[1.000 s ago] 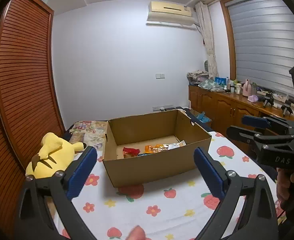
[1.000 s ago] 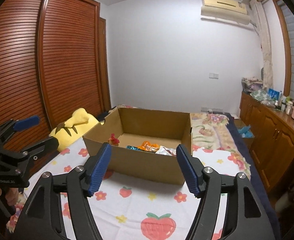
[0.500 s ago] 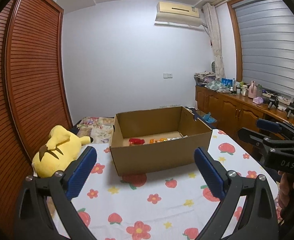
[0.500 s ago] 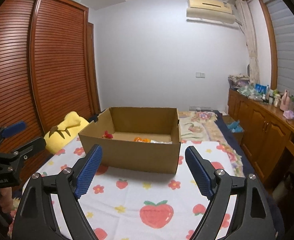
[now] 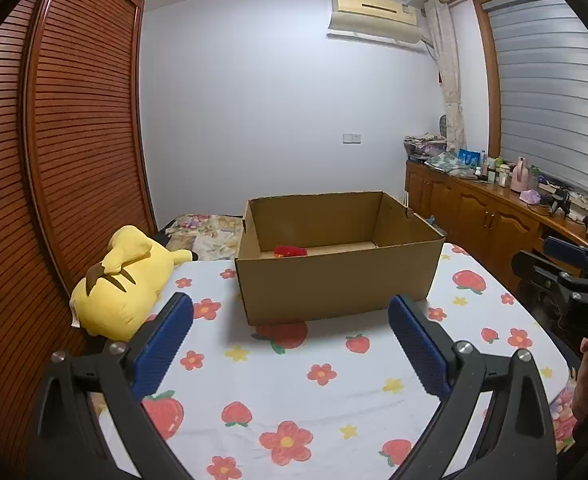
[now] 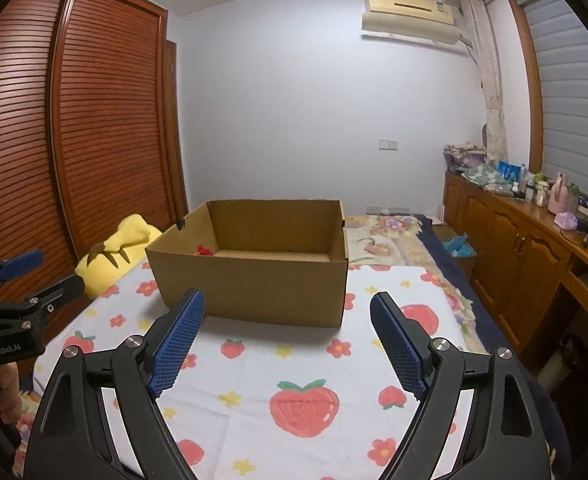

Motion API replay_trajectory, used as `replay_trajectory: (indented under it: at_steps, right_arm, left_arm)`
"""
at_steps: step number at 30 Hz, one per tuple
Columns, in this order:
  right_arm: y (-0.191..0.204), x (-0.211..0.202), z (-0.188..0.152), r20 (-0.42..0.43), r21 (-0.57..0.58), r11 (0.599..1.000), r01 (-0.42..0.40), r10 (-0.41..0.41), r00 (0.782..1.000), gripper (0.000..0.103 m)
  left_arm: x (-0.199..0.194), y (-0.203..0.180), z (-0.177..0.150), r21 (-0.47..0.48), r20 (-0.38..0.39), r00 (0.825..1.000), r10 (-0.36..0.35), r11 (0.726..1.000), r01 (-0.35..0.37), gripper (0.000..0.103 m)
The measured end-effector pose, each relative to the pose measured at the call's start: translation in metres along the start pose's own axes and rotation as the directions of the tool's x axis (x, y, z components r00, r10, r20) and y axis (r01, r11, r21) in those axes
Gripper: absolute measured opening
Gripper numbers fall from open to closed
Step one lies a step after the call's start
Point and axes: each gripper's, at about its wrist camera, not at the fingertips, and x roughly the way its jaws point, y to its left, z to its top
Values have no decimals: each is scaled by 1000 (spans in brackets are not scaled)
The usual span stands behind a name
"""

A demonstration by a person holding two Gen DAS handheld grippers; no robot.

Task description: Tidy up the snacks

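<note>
Left wrist view looks over the open brown cardboard box (image 5: 335, 276), which sits on the white bedsheet printed with strawberries and flowers (image 5: 294, 380), near the middle of the bed. Over its near wall only one snack shows, a red packet (image 5: 290, 251) lying on the box floor toward the left side; whatever else is in there is hidden behind that wall. In my judgement the box is the collecting place for the snacks, set mid-bed so that either hand can reach over its low rim.

No loose snack lies on the sheet in either view, so the sorting looks finished or close to it.

Nearer the camera, the left gripper (image 5: 290, 336) hovers short of the box with its blue-padded jaws spread wide and nothing between them. From the right wrist view, the right gripper (image 6: 288, 338) stands likewise: its jaws have just been opening, are now wide apart, and hold nothing. Both point slightly down at the box front, well clear of it, which reads as a rest pose and not a reach.

Further out, a yellow plush toy (image 5: 122, 280) lies at the bed's left edge against the slatted brown wooden wardrobe (image 5: 74, 140), and a wooden sideboard (image 6: 525, 248) crowded with bottles runs along the right wall.
</note>
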Motion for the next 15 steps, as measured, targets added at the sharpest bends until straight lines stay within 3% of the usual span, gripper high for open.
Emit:
replay_trajectory:
  at_steps: [15]
  right_arm:
    - [2, -1, -6, -8, -5, 1000, 0, 0, 1000, 87]
  left_arm:
    - [3, 1, -6, 11, -10, 1000, 14, 1000, -14, 99]
